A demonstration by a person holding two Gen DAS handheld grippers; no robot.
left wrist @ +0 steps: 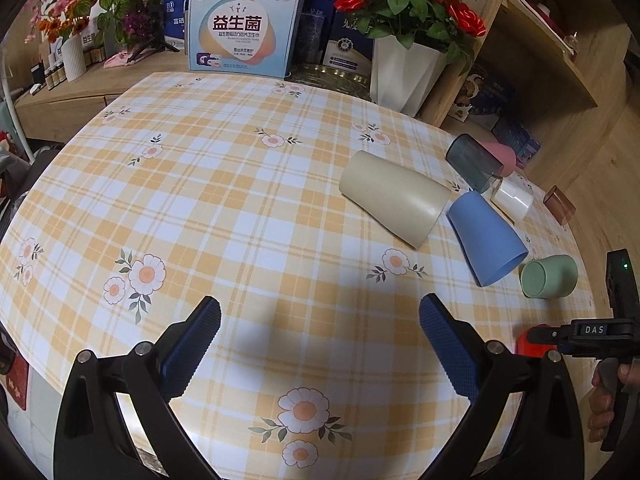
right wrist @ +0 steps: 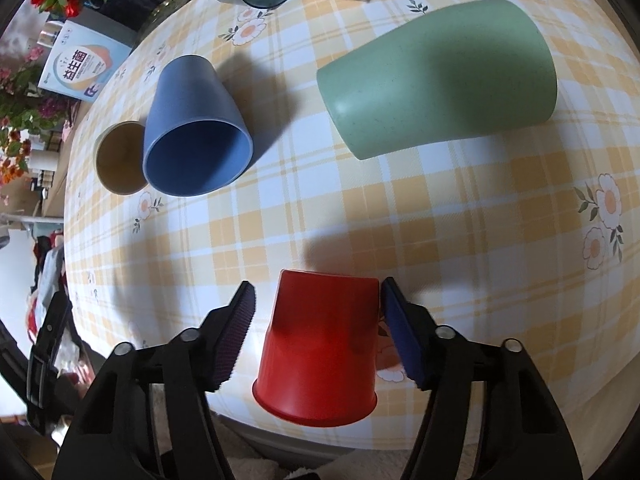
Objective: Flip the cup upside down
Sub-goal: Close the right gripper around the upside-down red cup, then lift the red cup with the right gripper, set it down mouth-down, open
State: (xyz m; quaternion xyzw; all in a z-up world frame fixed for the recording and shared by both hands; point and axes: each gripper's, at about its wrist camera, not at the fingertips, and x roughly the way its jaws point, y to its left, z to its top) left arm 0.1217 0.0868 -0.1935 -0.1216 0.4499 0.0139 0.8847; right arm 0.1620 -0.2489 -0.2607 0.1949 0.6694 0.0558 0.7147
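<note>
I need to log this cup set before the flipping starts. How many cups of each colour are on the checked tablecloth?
Red cup: 1
Green cup: 1
Blue cup: 1
Beige cup: 1
Smoky grey clear cup: 1
White cup: 1
Pink cup: 1
Brown clear cup: 1
Total: 8 cups

Wooden shelving (left wrist: 532,60) behind checked floral tablecloth (left wrist: 224,200); rose vase (left wrist: 404,74).

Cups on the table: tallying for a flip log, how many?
8: red, green, blue, beige, grey, white, pink, brown; others may be hidden.
</note>
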